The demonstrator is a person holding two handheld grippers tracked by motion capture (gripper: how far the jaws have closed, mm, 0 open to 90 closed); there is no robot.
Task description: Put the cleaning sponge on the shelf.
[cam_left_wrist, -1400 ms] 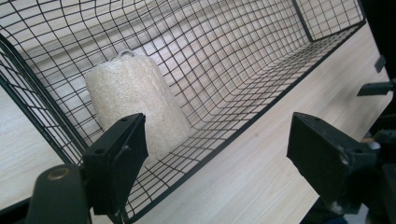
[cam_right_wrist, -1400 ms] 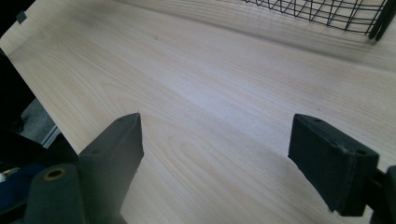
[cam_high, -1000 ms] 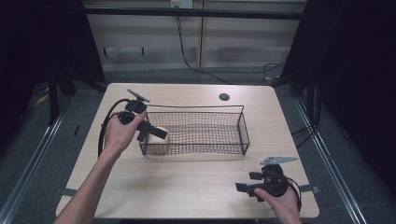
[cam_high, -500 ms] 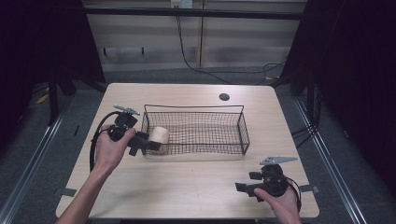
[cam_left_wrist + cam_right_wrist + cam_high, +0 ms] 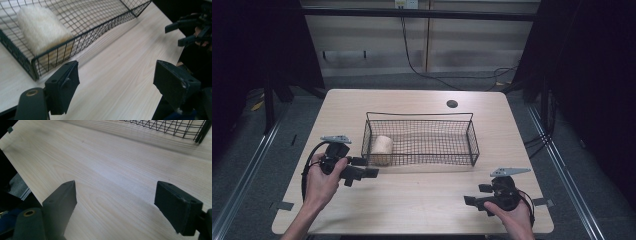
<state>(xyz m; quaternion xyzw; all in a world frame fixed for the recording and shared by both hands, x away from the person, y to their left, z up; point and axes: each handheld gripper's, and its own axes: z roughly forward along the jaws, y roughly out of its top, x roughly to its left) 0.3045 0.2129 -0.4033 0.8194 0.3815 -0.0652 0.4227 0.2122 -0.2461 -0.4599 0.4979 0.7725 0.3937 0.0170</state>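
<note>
High view puts my left gripper [image 5: 364, 167] at the lower left of the frame, just outside the near-left corner of the black wire basket [image 5: 422, 159], its jaws spread with nothing between them. The pale, fuzzy roll [image 5: 382, 149] lies inside the basket at its left end, close against the end wall. I see my right gripper [image 5: 476, 195] at the lower right of that frame, resting low over the light wooden table [image 5: 422, 200], well apart from the basket, pointing toward the left of the frame.

Left gripper view shows both black jaws rising from the bottom edge, released and wide, bare tabletop between them. The roll [image 5: 41, 30] sits in the upper left, behind the basket's mesh [image 5: 82, 37], and the jaws do not touch it or the wire. The other gripper [image 5: 190, 31] shows far off at the upper right edge.

Right gripper view shows its jaws also parted and empty over plain wood, with a corner of the basket [image 5: 175, 128] along the top right.
</note>
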